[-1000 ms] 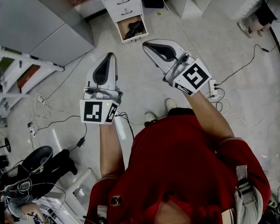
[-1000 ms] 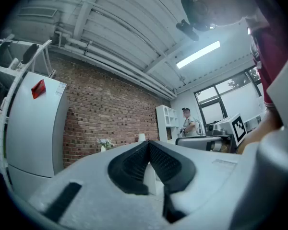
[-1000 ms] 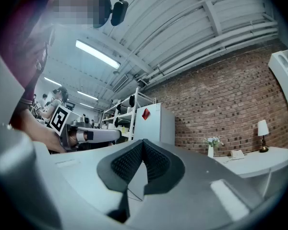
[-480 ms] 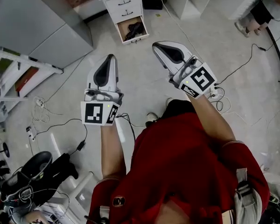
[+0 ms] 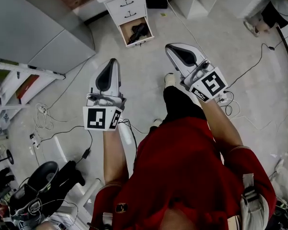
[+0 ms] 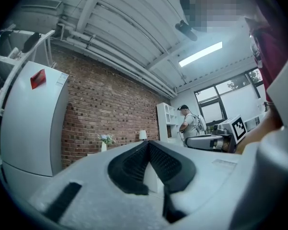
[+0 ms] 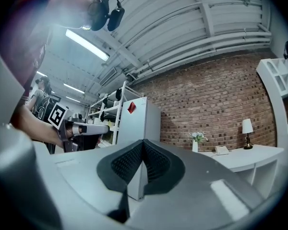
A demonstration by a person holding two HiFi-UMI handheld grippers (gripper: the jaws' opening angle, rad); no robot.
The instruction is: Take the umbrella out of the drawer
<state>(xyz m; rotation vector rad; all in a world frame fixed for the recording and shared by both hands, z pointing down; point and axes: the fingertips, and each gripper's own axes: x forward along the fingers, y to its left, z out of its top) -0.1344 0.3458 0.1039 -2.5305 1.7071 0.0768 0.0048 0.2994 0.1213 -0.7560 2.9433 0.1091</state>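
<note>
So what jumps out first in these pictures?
Someone in a red shirt holds out the left claw and the right claw, both shut and empty. Ahead, the bottom drawer of a small white cabinet stands open with a dark umbrella inside.

This is a lab-like workshop dressed as a home, with bare ceiling pipes [image 7: 206, 28] overhead and cables [image 5: 251, 64] strewn over the concrete floor [image 5: 144, 66]. A brick wall [image 7: 216, 104] backs the room. A refrigerator [image 5: 38, 28] stands at ten o'clock and a white drawer unit [image 5: 129, 8] at twelve.

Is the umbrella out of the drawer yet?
Not yet. Done: the bottom drawer stands open. In hand: nothing; the left gripper and right gripper are shut and empty, well short of it. Left: reach in, grip the dark umbrella and lift it out.
</note>
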